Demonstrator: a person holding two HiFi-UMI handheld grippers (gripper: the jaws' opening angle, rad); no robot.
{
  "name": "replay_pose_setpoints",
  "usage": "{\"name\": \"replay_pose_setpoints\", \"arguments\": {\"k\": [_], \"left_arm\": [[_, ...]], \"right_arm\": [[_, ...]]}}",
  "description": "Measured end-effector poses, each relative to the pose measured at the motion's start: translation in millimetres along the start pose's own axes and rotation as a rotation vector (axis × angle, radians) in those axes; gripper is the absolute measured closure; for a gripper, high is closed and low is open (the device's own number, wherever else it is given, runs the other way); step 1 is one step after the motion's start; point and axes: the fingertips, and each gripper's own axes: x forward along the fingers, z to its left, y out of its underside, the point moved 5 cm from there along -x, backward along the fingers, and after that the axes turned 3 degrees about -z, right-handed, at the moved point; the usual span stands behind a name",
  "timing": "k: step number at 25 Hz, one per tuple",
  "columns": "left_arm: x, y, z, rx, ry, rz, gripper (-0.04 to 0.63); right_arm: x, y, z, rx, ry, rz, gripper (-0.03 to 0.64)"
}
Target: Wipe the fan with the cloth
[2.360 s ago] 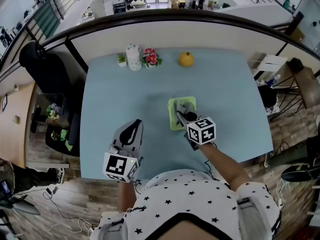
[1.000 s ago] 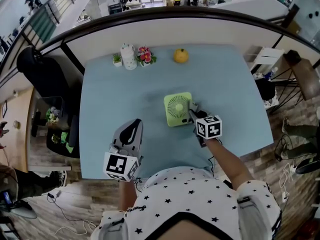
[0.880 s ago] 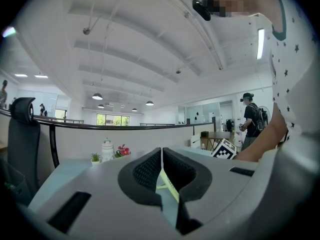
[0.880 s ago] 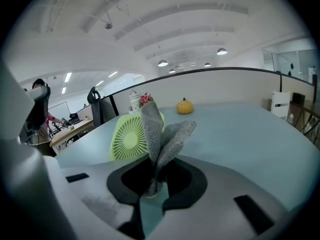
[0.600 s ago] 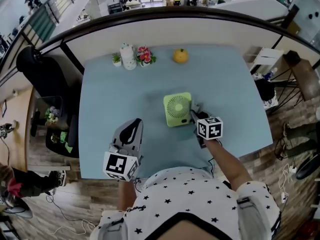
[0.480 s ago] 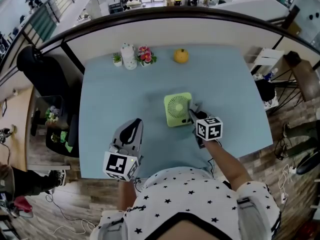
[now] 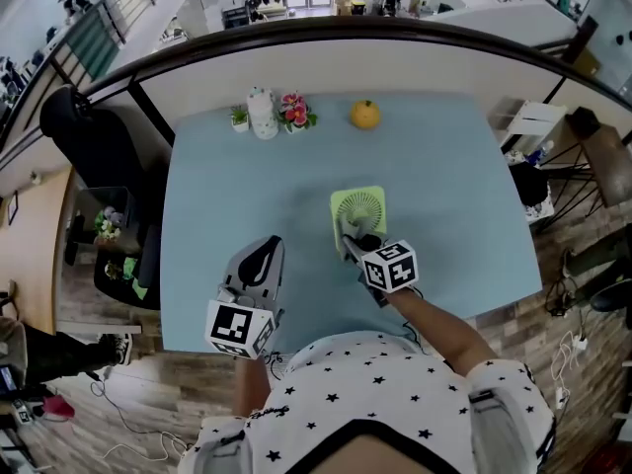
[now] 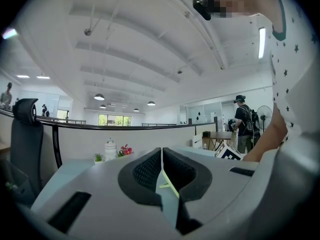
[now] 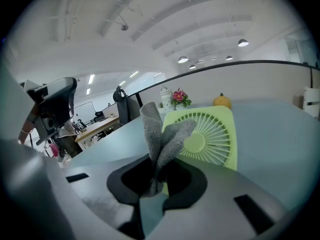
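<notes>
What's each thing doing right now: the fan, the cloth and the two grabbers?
fan: on the table, grille showing, not gripped.
cloth: bunched up, pinched in the right gripper.
right gripper: shut on the cloth, right by the fan.
left gripper: shut, empty, away from the fan.
white jar: upright at the table's far edge.

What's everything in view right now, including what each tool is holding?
table: 1, light blue, under everything
fan: 1, green, flat mid-table
cloth: 1, grey, in right tool
fruit: 1, orange, far edge
flowers: 1 bunch, pink, left of fruit
jar: 1, white, beside flowers
plant: 1, green, left of jar
chair: 1, black, left of table
left tool: 1, grey, shut, empty, near edge
right tool: 1, grey, shut on cloth, at fan
</notes>
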Motion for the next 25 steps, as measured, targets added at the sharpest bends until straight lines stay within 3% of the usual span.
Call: {"name": "replay_pose_setpoints", "arguments": {"k": [7, 13, 25], "left_arm": [[-1, 0, 0, 0.005, -0.002, 0.000, 0.561], [2, 0, -3, 0.008, 0.005, 0.005, 0.561], [10, 1, -12, 0.009, 0.040, 0.012, 0.561]], "right_arm": [[10, 28, 9, -0.023, -0.029, 0.085, 0.565], [5, 30, -3, -0.013, 0.000, 0.085, 0.565], [-30, 23, -59, 0.063, 0.154, 0.022, 0.563]]}}
